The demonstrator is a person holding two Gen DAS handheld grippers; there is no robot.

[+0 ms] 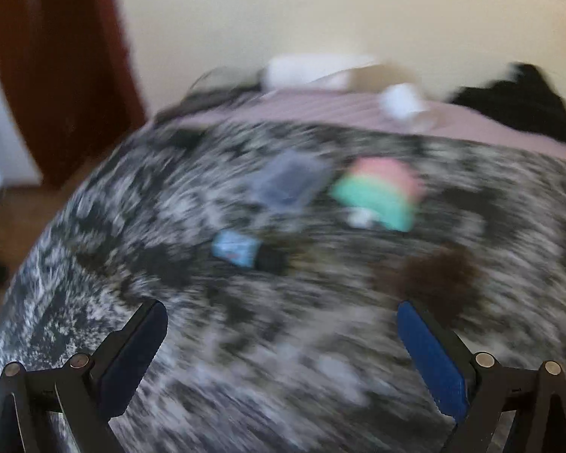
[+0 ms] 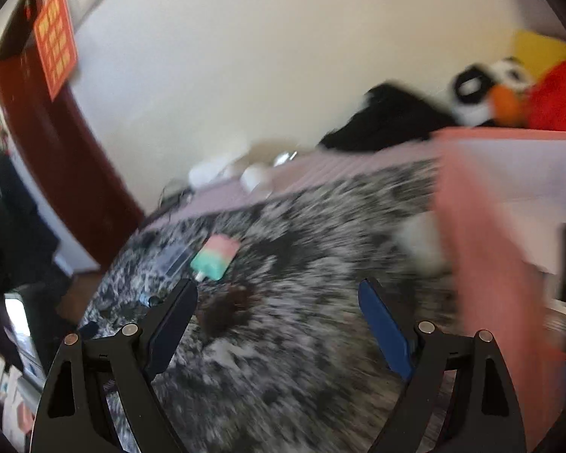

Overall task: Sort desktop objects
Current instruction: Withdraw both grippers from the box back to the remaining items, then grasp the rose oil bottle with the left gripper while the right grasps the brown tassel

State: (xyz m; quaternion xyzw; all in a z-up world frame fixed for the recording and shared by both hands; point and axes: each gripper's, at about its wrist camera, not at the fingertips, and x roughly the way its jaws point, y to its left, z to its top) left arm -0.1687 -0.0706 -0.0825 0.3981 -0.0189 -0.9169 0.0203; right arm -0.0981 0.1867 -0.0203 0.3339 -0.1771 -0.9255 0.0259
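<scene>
- Spread fingers of the left gripper (image 1: 281, 315) hold nothing, tilted down over the speckled blanket (image 1: 245, 339).
- Right gripper (image 2: 277, 290) likewise gapes empty, angled downward.
- Unsorted things lie loose ahead: pink-green popsicle toy (image 1: 377, 192), blue card (image 1: 234, 248), clear case (image 1: 288, 181).
- Pink bin (image 2: 483, 264), likely the destination, stands right.

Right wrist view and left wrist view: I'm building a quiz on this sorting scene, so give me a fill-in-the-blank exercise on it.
1. The pink-and-green popsicle-shaped object lies on a black-and-____ speckled cloth.
2. The right hand-held gripper is ____, with nothing between its fingers.
3. The bin at the right edge of the right wrist view is ____ in colour.
4. The plush toy by the wall has an ____ beak.

Missing words: white; open; pink; orange
</scene>
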